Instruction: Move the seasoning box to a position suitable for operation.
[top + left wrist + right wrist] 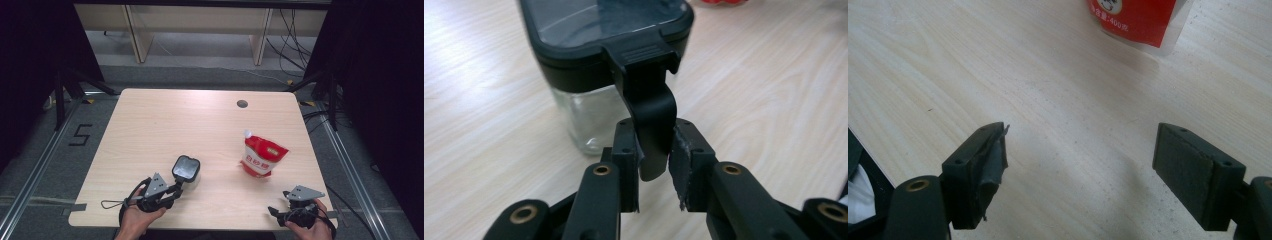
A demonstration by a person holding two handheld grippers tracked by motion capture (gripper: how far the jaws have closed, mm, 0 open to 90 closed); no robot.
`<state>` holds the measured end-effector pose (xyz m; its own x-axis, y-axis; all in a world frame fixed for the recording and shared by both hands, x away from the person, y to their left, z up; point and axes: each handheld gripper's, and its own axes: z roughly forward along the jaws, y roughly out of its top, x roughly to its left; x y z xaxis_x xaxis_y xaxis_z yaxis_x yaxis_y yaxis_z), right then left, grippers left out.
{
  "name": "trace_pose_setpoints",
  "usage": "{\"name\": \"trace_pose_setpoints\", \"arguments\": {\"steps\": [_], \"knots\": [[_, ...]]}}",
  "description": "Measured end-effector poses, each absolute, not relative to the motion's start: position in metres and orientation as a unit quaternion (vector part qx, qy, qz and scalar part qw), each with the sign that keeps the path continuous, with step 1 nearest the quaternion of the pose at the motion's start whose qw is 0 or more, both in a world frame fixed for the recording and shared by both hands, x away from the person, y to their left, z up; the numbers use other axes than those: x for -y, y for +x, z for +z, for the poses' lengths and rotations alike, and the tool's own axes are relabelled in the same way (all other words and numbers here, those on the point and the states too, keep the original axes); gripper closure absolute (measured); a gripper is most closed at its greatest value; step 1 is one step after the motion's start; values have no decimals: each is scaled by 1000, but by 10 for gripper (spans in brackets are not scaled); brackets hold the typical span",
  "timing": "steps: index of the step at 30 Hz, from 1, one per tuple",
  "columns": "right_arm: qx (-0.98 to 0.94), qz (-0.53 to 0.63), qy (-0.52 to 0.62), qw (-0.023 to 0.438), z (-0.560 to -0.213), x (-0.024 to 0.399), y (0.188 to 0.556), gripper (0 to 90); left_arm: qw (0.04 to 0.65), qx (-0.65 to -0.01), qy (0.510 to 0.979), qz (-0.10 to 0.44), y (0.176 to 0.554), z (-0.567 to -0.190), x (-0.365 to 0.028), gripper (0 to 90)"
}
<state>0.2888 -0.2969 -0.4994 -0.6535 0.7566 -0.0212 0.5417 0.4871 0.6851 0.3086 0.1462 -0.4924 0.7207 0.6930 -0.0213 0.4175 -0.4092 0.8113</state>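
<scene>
High view: pale wood table (165, 125) with a small round hole (242, 104) near its far edge. At the near left, the person's left hand (135, 217) holds the left gripper (176, 190), grey plate on top, cable looping off to the left. Its 2 jaws reach toward a clear jar (187, 170) with a black lid, standing upright just ahead of the gripper, left of table center.

Left gripper view: the jar (594, 115) has a glass body and a black lid with a see-through panel. A black strap (651, 125) hangs down from the lid's front edge. The left gripper (654, 160) is clamped on this strap, both pads pressing its lower end. Jar base rests on the wood.

Moving right in the high view: a red and white pouch (261, 157) with a white spout at its top left corner stands on the table, well apart from the jar, right of center. Print on its front is too small to read.

Near right corner: the right hand (312, 227) holds the right gripper (277, 212) low over the table edge, well apart from the pouch.

Right gripper view: the right gripper (1080, 160) stands released, jaws spread wide with bare wood between them. One pad (993, 165) looks worn and ragged. Bottom of the pouch (1138, 20) sits farther off at the top, red with white text.
</scene>
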Motion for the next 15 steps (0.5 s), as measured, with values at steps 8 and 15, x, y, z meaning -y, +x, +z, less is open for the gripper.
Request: {"name": "trace_pose_setpoints", "arguments": {"steps": [8,15], "knots": [[-846,331,382,169,-499,297,289,226,418,-371,808,188,318,-493,-168,721],[-848,329,382,164,-499,297,289,229,416,-378,801,207,326,-492,-167,712]]}}
